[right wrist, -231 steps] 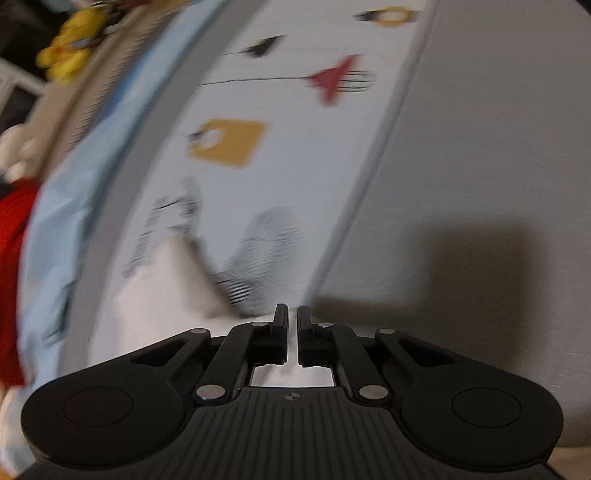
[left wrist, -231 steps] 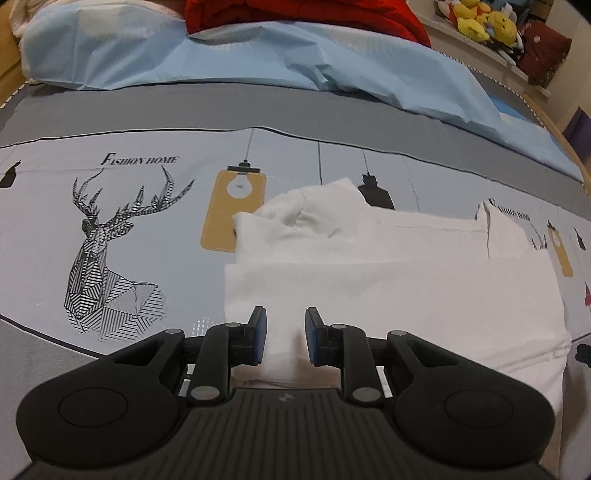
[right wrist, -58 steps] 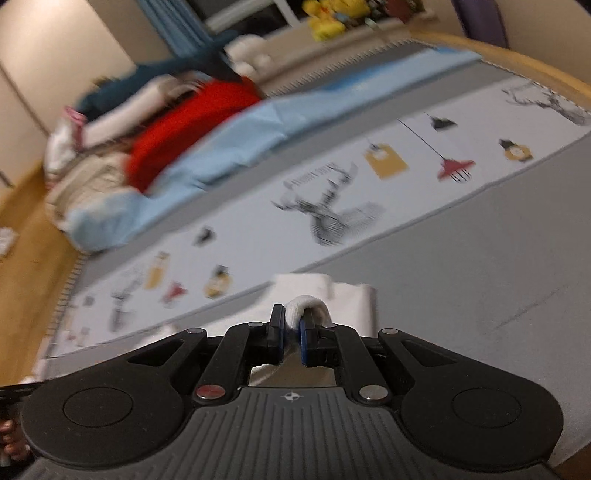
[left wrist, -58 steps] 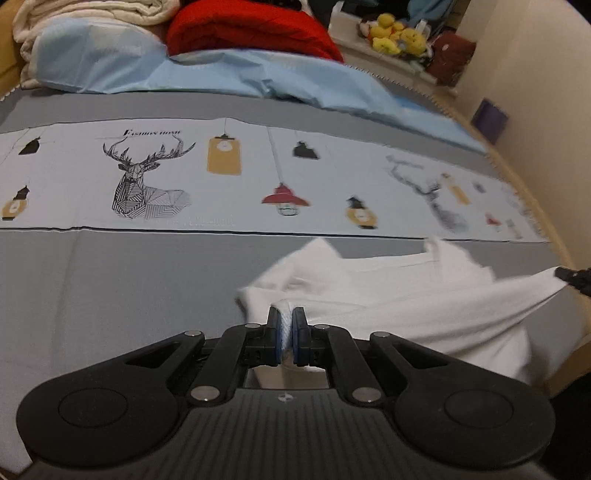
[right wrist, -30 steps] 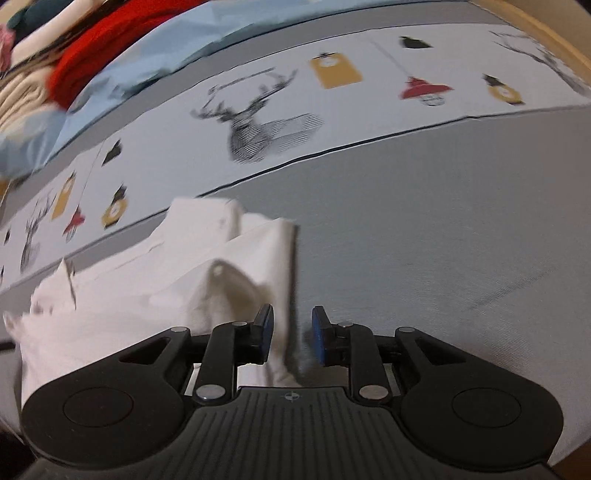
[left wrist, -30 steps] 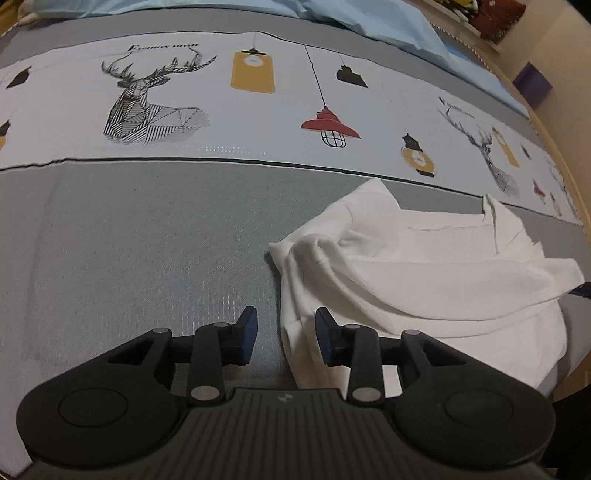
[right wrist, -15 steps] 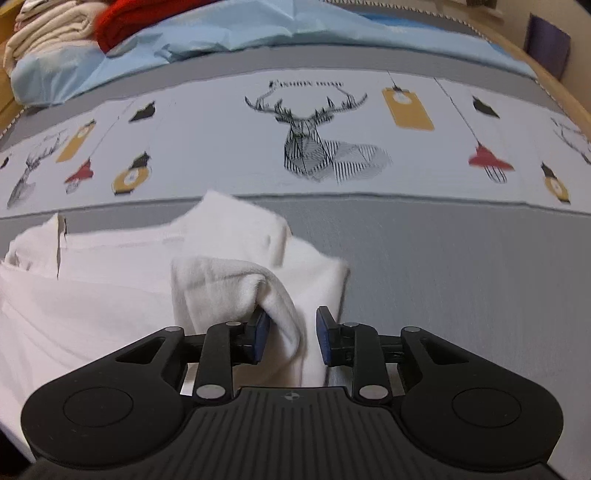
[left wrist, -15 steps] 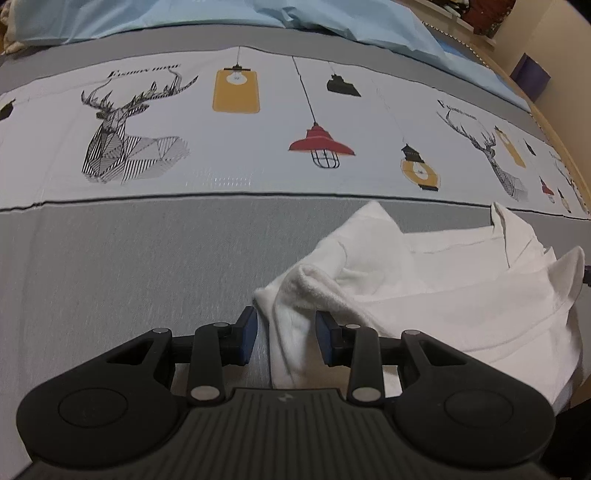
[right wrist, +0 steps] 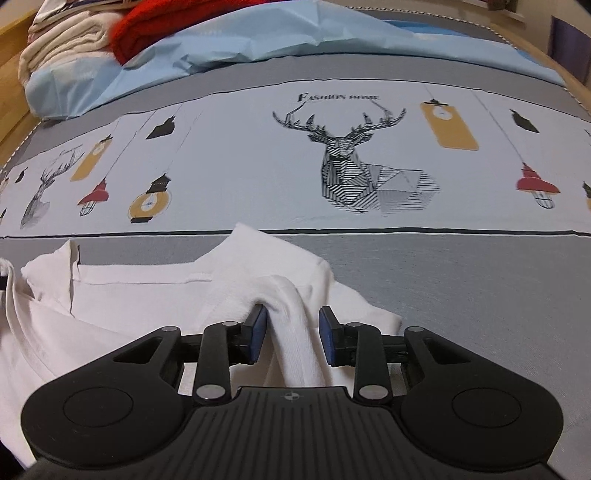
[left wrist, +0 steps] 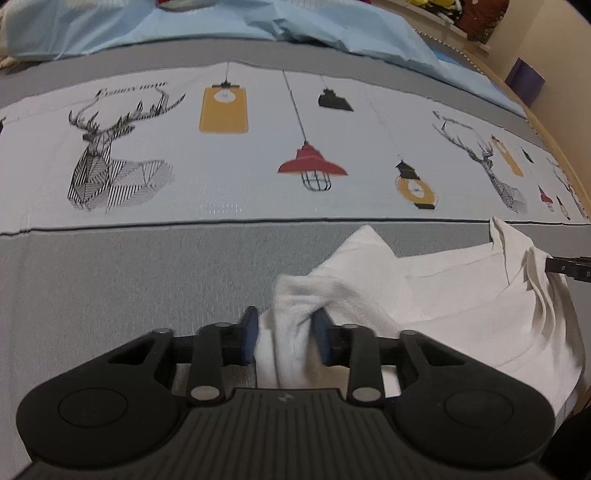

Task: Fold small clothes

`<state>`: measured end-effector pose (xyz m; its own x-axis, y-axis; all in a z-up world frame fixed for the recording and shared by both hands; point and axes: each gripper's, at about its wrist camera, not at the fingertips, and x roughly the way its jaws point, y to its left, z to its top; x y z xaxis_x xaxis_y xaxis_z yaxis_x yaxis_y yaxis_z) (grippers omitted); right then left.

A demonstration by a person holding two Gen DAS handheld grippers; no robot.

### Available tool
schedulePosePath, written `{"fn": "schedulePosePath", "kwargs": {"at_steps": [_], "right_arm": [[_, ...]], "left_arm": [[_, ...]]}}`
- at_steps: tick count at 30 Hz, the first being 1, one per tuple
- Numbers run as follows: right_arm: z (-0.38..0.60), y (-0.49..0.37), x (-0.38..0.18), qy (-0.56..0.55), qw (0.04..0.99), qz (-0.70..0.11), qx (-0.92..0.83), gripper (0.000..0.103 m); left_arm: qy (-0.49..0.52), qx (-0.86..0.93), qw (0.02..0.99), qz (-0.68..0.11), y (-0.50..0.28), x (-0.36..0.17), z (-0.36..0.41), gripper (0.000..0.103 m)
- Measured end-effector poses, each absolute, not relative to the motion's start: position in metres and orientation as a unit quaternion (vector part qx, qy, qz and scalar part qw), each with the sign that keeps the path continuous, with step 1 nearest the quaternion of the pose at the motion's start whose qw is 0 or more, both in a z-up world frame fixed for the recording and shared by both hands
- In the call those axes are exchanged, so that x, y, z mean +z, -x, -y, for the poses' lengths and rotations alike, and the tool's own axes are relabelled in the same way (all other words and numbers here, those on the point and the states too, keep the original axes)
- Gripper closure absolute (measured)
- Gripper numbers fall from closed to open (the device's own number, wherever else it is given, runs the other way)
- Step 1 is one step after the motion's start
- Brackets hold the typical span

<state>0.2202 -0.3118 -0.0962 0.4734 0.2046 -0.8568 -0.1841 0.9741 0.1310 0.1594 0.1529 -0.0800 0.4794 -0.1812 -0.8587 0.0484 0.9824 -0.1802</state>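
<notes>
Here, white garment (left wrist: 461, 302) bunched between left fingers (left wrist: 251, 334) just closing on it, right fingers (right wrist: 256, 332) narrowly apart around another fold.

Garment (left wrist: 461, 291): plain white. Bedspread (right wrist: 480, 295): grey, with a pale band printed with black line-drawn deer, yellow, red and black hanging lamps. Pillow (right wrist: 258, 33): light blue. Folded blanket (right wrist: 155, 18): red. Fingers (right wrist: 256, 334): blue pads, black frames.

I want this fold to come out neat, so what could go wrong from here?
1. The left gripper, whose jaws have just been closing, pinches a thick bunched roll of the white shirt, so several layers may lift together.
2. In the right gripper a ridge of shirt lies between pads that look apart, so it may slip.
3. The shirt's right edge hangs near the bed's edge.
</notes>
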Motion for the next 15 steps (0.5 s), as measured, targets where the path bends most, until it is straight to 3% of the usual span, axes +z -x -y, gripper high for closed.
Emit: {"fn": "schedulePosePath", "kwargs": {"at_steps": [3, 9, 13, 15], "right_arm": [[0.310, -0.220, -0.091, -0.004, 0.861, -0.491, 0.131, 0.098], [0.356, -0.222, -0.060, -0.108, 0.911, -0.397, 0.014, 0.099], [0.362, -0.230, -0.073, -0.139, 0.897, -0.419, -0.013, 0.099], [0.351, -0.233, -0.073, -0.119, 0.902, -0.415, -0.006, 0.099]], "left_arm": [[0.059, -0.066, 0.868, -0.488, -0.160, -0.074, -0.155, 0.094], [0.078, -0.018, 0.896, -0.437, -0.165, -0.059, -0.168, 0.096], [0.054, -0.016, 0.892, -0.449, -0.171, -0.063, -0.158, 0.096], [0.051, -0.002, 0.894, -0.445, -0.172, -0.063, -0.160, 0.103]]}}
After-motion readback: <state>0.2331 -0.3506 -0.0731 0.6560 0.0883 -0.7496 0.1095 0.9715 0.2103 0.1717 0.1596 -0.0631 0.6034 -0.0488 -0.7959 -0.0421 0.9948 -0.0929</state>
